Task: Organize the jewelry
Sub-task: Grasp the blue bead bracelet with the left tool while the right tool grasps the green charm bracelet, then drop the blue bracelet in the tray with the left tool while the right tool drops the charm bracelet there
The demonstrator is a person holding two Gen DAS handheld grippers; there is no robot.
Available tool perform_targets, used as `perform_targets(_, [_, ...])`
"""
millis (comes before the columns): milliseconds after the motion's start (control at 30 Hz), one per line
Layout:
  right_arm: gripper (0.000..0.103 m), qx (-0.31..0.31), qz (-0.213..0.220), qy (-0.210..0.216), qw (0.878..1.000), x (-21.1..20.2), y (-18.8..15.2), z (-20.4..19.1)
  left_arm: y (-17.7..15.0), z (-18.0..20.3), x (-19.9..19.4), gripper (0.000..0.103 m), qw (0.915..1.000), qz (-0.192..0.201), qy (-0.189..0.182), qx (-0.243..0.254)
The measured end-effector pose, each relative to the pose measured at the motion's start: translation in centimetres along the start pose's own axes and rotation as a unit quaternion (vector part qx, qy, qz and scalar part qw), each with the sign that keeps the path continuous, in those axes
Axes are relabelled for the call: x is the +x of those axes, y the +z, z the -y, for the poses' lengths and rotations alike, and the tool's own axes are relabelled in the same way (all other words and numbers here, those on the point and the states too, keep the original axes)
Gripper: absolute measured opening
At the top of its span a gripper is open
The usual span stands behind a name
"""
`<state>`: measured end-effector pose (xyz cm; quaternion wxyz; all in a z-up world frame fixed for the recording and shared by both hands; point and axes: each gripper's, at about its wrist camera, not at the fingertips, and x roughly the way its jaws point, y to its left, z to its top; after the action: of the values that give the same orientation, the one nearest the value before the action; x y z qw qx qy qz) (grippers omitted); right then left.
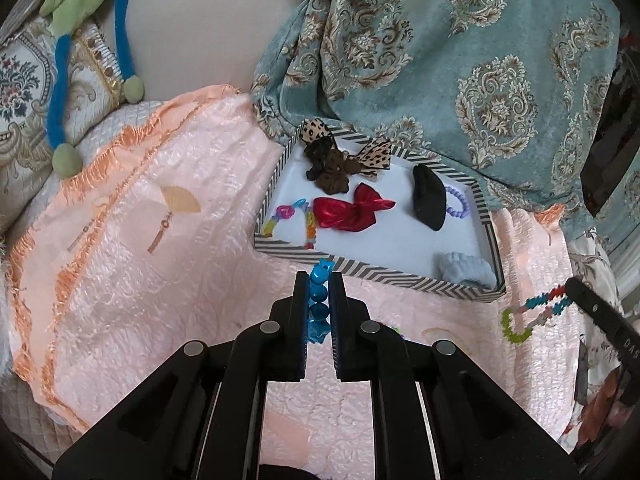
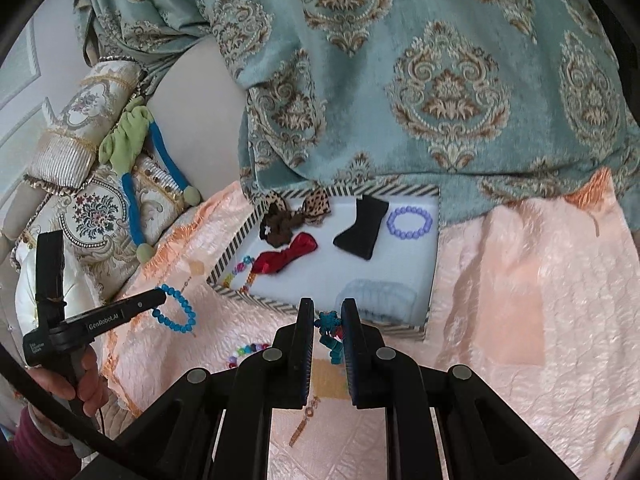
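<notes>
Left gripper (image 1: 319, 280) pinching blue bead bracelet (image 1: 319, 292) just short of striped tray (image 1: 380, 270), lifted clear for dropping in. Right gripper (image 2: 327, 322) clamping multicolour bracelet (image 2: 331, 334) beside the tray, likewise ready.

A striped tray (image 2: 434, 248) lies on a peach bedspread (image 2: 520, 300), backed tight against a hanging teal curtain (image 2: 440, 80). Inside, bows, a black pouch (image 2: 362, 230) and bead bracelets crowd the far half; bare white floor remains in the near middle. Open bedspread lies right of the tray. Cushions (image 2: 92, 208) block the left.
</notes>
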<state>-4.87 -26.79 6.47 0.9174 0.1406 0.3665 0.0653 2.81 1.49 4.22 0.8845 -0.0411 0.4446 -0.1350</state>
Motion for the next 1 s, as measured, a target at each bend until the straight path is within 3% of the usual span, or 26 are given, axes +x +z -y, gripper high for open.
perform_targets(567, [0.013, -0.012, -0.003, -0.019, 1.000, 3.0, 5.2, 1.0, 2.9, 2.6, 1.8, 0.008, 0.9995, 0.004, 0.009, 0.031])
perform_targets(800, [0.013, 0.000, -0.023, -0.029, 0.999, 7.6, 7.0, 2.2, 4.7, 5.9, 4.6, 0.008, 0.9990, -0.007, -0.005, 0.045])
perform_targets(1000, [0.013, 0.024, -0.049, -0.032, 0.998, 12.3, 7.1, 5.0, 5.7, 9.0, 9.4, 0.008, 0.9978, -0.036, -0.044, 0.035])
